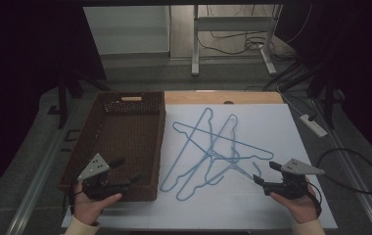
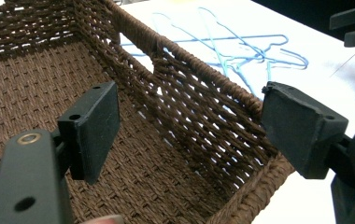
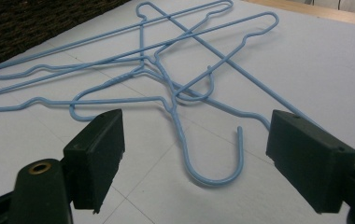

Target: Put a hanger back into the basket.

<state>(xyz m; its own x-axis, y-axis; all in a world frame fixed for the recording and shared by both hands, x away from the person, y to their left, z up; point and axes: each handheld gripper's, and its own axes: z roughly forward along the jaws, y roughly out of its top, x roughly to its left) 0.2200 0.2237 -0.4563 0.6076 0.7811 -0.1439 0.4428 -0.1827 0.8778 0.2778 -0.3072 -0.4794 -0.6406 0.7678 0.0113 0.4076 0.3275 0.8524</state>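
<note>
A loose tangle of light blue wire hangers (image 1: 212,155) lies on the white tabletop (image 1: 272,127), just right of a brown woven basket (image 1: 160,142). My left gripper (image 1: 129,170) hovers over the basket's near right corner, open, with nothing between its pads. In the left gripper view its jaws (image 2: 192,107) straddle the basket's rim (image 2: 189,60), apart from it, and the hangers (image 2: 241,56) lie beyond. My right gripper (image 1: 266,172) is open at the tangle's near right end. In the right gripper view its jaws (image 3: 194,135) frame one hanger's hook (image 3: 213,179) without touching it.
The basket holds nothing that I can see. A wooden strip (image 1: 223,97) edges the far side of the table. Beyond it stand a metal frame (image 1: 233,29) and cables on the floor. A power strip (image 1: 313,125) lies off the right edge.
</note>
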